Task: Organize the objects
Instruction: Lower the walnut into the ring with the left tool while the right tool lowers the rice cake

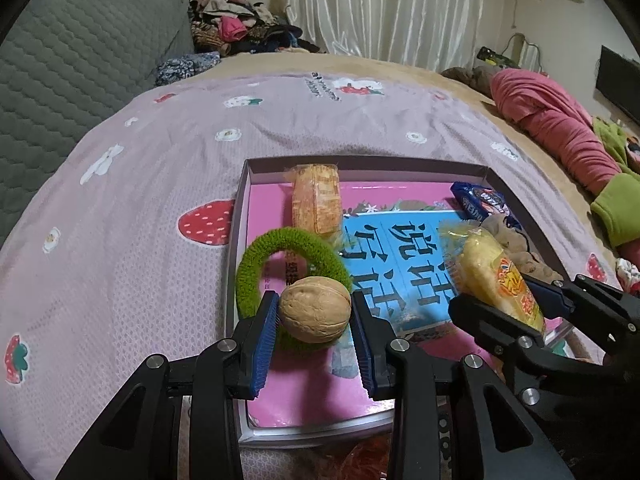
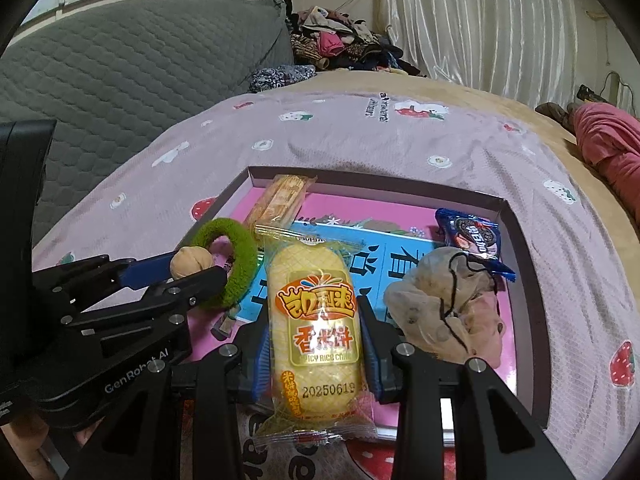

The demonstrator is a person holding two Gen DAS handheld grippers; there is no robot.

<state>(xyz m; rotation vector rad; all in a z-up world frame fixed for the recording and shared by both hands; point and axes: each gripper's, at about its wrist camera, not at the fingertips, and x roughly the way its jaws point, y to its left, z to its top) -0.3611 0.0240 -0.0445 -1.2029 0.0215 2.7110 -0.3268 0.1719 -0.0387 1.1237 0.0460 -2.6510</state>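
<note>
A: What surrounds the grippers?
B: A box on the bed holds a cracker pack, green ring, cookie pack and crumpled pouch.

A: And the held items?
B: Left gripper jaws clench a walnut above the ring; right gripper jaws grasp a rice cake, long axis pointing forward over the box.

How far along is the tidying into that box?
Already lying in the shallow box: a cracker pack, green hair tie, blue cookie packet and crumpled pouch. In hand: left gripper grips a walnut; right gripper grips a rice cake. Both remain unplaced.
</note>
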